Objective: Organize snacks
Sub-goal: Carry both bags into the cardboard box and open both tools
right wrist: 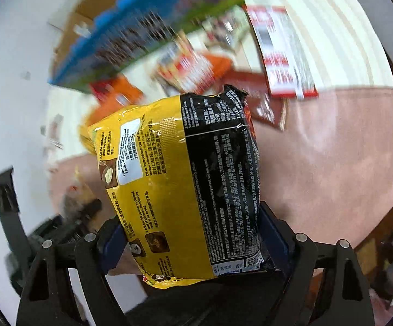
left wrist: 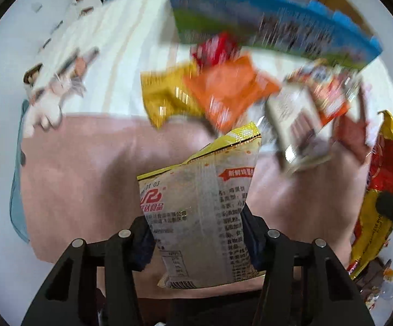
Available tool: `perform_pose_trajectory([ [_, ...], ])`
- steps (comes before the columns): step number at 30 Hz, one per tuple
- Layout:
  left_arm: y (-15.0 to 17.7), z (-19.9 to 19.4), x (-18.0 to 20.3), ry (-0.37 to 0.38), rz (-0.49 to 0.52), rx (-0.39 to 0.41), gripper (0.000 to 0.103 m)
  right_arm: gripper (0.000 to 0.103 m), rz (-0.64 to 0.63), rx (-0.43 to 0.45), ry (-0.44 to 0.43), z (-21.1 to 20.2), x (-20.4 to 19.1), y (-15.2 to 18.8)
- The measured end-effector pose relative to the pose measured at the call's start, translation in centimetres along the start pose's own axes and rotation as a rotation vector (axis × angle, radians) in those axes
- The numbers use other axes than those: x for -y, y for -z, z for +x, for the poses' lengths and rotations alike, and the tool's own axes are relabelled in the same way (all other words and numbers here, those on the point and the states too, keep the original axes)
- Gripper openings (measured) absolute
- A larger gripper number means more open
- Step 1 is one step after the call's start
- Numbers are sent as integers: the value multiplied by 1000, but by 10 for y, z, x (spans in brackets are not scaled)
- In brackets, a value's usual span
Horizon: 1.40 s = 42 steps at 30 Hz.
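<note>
1. Step in hand, as I judged it: carry both packs toward the blue-and-green box (left wrist: 264, 19) at the far edge of the bedspread (left wrist: 87, 179). Both views were smeared w/ blur, so best go slower, keep packs upright, and clear the loose pile before letting go.
2. Left gripper (left wrist: 199, 233) was clamped on the pale yellow-trimmed snack bag (left wrist: 199, 203); bag stood up btwn the fingers, lower half pinched, top edge free.
3. Right gripper (right wrist: 193, 239) was clamped on the yellow-and-black noodle pack (right wrist: 185, 179), which filled the gap btwn both pads and stuck out well past them, tilted slightly left.
4. Loose pile lay ahead of the left claw, just before the box: orange packet (left wrist: 229, 89), yellow packet (left wrist: 163, 100), others too blurred to ID.
5. Risk, my guess: pack sliding in the grip if swung fast.
</note>
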<state>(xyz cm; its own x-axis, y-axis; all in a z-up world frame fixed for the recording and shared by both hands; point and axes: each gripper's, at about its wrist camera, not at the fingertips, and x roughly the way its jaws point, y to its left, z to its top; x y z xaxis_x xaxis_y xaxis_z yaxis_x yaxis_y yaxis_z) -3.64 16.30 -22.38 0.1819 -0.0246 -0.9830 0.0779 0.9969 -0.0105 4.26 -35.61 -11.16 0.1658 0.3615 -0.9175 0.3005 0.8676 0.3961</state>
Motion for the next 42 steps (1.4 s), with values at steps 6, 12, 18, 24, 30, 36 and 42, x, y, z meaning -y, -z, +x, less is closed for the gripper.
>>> perform_pose_trajectory([
  [6,-52,-74,13,87,23,149,50,89,-100,84,-60,-69,-34,-51],
  [12,-142,-116,63,41,87,299,50,89,-162,188,-3,-70,-102,-143],
  [18,-204,-118,111,18,109,297,51,89,-151,175,56,-39,-134,-236],
  [24,-270,-66,126,20,95,161,51,89,-166,82,134,39,-147,-304],
  [30,-319,-20,135,85,53,-7,51,89,-151,-21,187,109,-149,-338],
  [36,-318,28,135,126,52,-140,51,89,-164,-51,244,138,-155,-354],
  [42,-310,53,148,114,114,-220,52,89,-130,-110,286,156,-158,-358],
])
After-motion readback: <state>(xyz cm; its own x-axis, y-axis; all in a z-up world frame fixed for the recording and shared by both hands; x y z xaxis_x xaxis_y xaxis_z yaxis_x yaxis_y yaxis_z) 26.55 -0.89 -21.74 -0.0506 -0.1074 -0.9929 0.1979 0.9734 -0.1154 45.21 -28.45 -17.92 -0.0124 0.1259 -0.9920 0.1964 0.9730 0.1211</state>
